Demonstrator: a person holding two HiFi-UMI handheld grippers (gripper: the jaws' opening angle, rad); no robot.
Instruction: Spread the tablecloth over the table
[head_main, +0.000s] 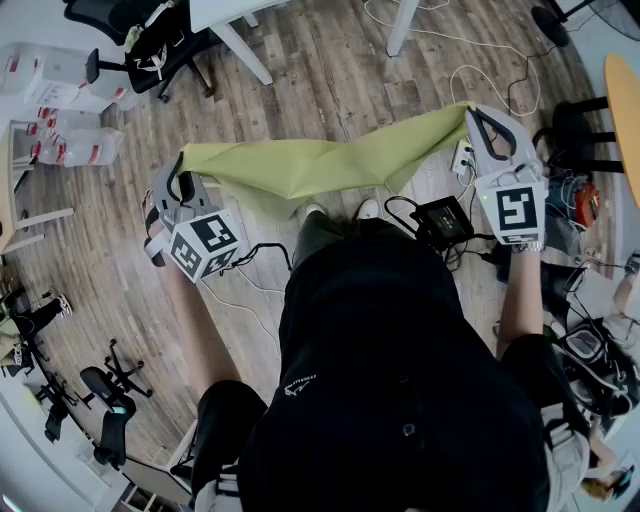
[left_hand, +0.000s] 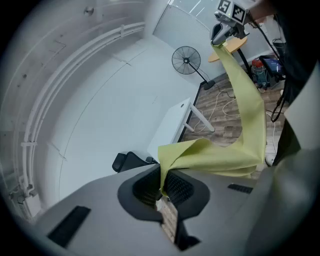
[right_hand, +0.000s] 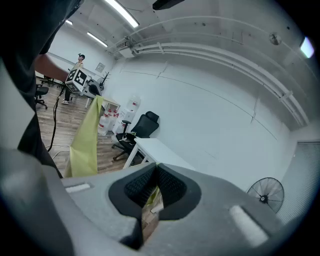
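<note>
Both tongs are clamped on the cloth. The left tongs (head_main: 178, 172) pinch one corner of a yellow-green tablecloth (head_main: 300, 165), and in their own view the pads of the left tongs (left_hand: 162, 187) are pressed together with the fabric rising straight out from between them. The right tongs (head_main: 478, 118) grip the opposite corner. In the right gripper view, the right tongs (right_hand: 152, 192) have their pads together, with only a thin sliver of the yellow-green fabric showing in the seam.

Under and ahead of both tongs lies a wooden floor (head_main: 330, 70). The tablecloth hangs in the air between the two tongs as a folded, sagging band, above the floor and touching no furniture. From the left tongs it sweeps up toward the right tongs (left_hand: 220, 35). From the right side it drapes down from the left tongs (right_hand: 77, 80) as a loose fall of tablecloth (right_hand: 85, 145).

Beyond the tongs, well apart from the cloth, stands a white bench (head_main: 230, 12) on slanted white legs; it is also seen past the left tongs (left_hand: 172, 125) and past the right tongs (right_hand: 160, 150). A black office chair (head_main: 150, 45) stands near the bench, on the left tongs' side. A standing fan (left_hand: 186, 60) is farther off, behind the bench. White cables (head_main: 470, 75) trail over the floor ahead of the right tongs, and a white power strip (head_main: 462, 158) lies just below them.
</note>
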